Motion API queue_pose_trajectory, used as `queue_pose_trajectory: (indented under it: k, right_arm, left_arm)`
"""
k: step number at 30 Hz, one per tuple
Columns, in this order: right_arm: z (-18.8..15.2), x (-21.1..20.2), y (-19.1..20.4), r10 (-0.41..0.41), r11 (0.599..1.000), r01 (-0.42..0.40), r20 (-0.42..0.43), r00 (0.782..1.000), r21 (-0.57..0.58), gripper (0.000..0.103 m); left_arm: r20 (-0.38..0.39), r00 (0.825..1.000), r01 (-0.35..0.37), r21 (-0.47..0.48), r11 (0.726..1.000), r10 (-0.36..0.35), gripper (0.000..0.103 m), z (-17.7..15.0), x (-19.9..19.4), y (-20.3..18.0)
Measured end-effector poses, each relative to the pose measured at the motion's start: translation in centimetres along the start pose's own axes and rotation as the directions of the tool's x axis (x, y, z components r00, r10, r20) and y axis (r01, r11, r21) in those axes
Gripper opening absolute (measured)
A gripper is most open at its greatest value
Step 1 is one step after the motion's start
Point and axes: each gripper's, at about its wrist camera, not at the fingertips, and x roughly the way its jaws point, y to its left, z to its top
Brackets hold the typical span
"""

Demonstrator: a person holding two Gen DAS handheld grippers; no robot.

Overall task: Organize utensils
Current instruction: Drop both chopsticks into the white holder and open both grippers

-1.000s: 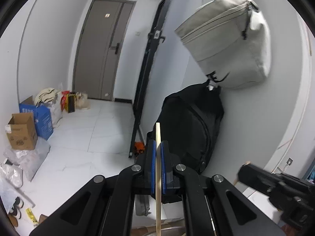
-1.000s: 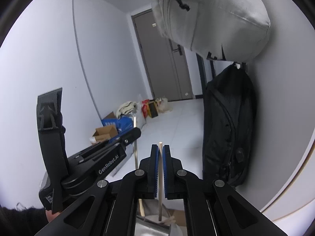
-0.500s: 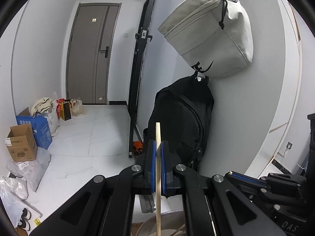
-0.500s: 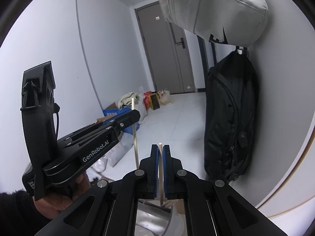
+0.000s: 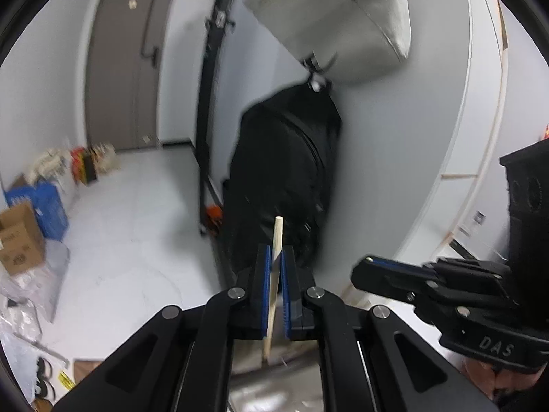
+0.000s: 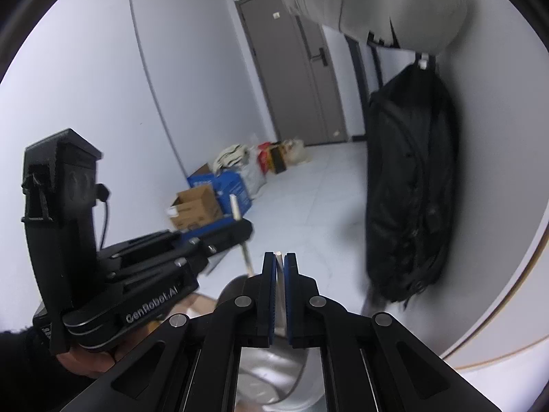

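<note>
My left gripper (image 5: 277,257) is shut on a pale wooden chopstick (image 5: 278,231) that stands nearly upright and leans slightly; its lower end reaches down toward a shiny metal container (image 5: 274,391). In the right wrist view the same left gripper (image 6: 242,231), held by a hand, shows its chopstick (image 6: 234,206) poking above the fingers. My right gripper (image 6: 279,261) holds a second chopstick (image 6: 280,274) between its blue pads. Its jaws are just opening, the stick still between them. The metal container (image 6: 267,377) sits right below. The right gripper (image 5: 363,269) also shows at the right.
A black backpack (image 5: 288,178) and a beige bag (image 5: 343,17) hang on the wall ahead, beside a black pole stand (image 5: 209,103). Cardboard and blue boxes (image 6: 206,199) and bags lie on the white floor near a grey door (image 6: 284,68).
The right gripper has sunk a little toward the metal container and stands closer beside the left one. The left gripper has turned, and its chopstick now leans slightly.
</note>
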Motion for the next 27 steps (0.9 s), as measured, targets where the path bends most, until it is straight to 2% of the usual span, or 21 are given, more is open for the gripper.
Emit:
queue_pose_trajectory:
  k: [3,6,7,8,10,12,13,14,17,23,27]
  right_arm:
    - [-0.3,-0.5,-0.5,0.019,0.999,-0.019,-0.004,1.0,0.036,0.007]
    - [-0.8,-1.7,-1.0,0.024,0.997,-0.024,0.008,1.0,0.079,0.012]
    - [-0.9,-2.1,-1.1,0.026,0.996,-0.027,0.015,1.0,0.087,0.015]
    - [-1.1,-2.6,-1.2,0.019,0.995,-0.022,0.022,1.0,0.096,0.023]
    - [-1.5,-3.8,-1.2,0.012,0.994,-0.016,0.037,0.999,0.108,0.036]
    - [-2.0,-4.9,-1.1,0.009,0.993,-0.014,0.047,0.999,0.116,0.038]
    - [-2.3,-5.3,-1.0,0.006,0.993,-0.012,0.049,0.999,0.118,0.043]
    - [-2.6,-5.7,-0.8,0.004,0.993,-0.01,0.051,0.999,0.121,0.05]
    - [-3.8,-6.8,-0.1,0.003,0.993,-0.009,0.051,0.999,0.117,0.06]
    - [-6.1,-8.3,2.2,0.02,0.996,-0.023,0.041,0.999,0.083,0.073]
    - [-7.6,-8.8,3.9,0.036,0.998,-0.037,0.025,0.999,0.051,0.079]
  left_arm:
    - [-0.026,1.0,0.001,-0.01,1.0,-0.001,0.004,0.2,-0.3,0.0]
    - [-0.039,0.999,-0.002,-0.022,1.0,0.001,0.018,0.3,-1.2,0.0]
    - [-0.034,0.999,-0.006,-0.024,1.0,0.005,0.026,0.3,-1.6,0.0]
    - [-0.028,1.0,-0.007,-0.026,1.0,0.007,0.033,0.1,-2.1,-0.1]
    - [-0.02,0.999,-0.031,-0.034,0.999,0.03,0.041,-0.1,-3.0,0.0]
    - [-0.018,0.998,-0.057,-0.048,0.997,0.056,0.049,-0.6,-3.8,0.2]
    - [-0.017,0.996,-0.085,-0.06,0.995,0.084,0.054,-0.9,-4.2,0.2]
    - [-0.013,0.995,-0.099,-0.069,0.993,0.098,0.056,-1.2,-4.7,0.2]
    - [-0.002,0.987,-0.157,-0.101,0.982,0.158,0.064,-2.5,-6.2,0.3]
    - [0.0,0.965,-0.257,-0.152,0.954,0.26,0.076,-5.1,-8.7,0.1]
    - [0.011,0.953,-0.297,-0.177,0.938,0.304,0.077,-6.4,-10.3,-0.2]
